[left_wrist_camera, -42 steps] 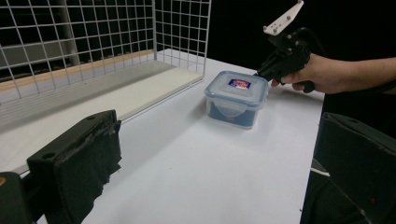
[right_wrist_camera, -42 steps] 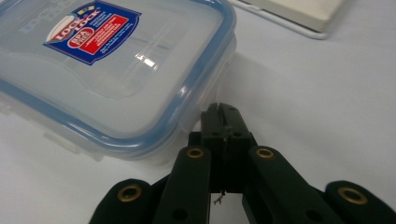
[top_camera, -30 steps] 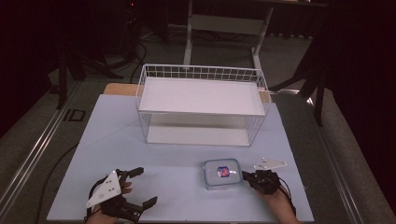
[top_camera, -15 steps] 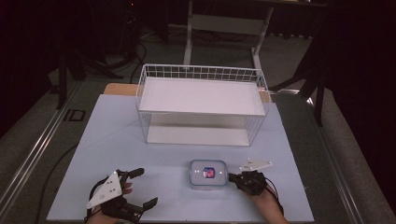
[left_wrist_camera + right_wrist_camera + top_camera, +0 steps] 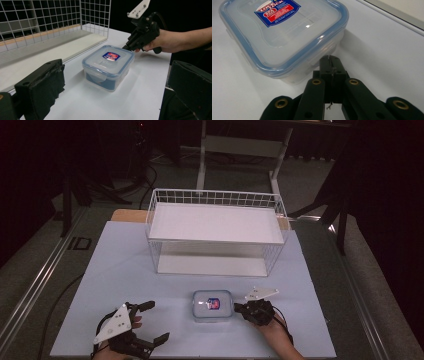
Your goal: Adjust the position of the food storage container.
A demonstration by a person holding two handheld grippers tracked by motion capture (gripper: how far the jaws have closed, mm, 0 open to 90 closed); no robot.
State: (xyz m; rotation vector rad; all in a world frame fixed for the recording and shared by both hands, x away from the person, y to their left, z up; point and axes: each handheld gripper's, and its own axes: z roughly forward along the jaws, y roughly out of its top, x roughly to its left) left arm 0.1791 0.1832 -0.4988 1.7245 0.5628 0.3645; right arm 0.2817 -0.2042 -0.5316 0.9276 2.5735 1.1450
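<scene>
While right claw [image 5: 330,58] touches container [image 5: 212,305], table [image 5: 150,275] lies open.

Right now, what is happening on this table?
A person holds a tool in each hand at a white table. The right tool, jaws pressed together, has its tips against the side of a lidded plastic box near the table's front edge, as if pushing it. The left tool rests open at the front left, apart from the box. A wire basket stands behind, with nothing inside it.
</scene>
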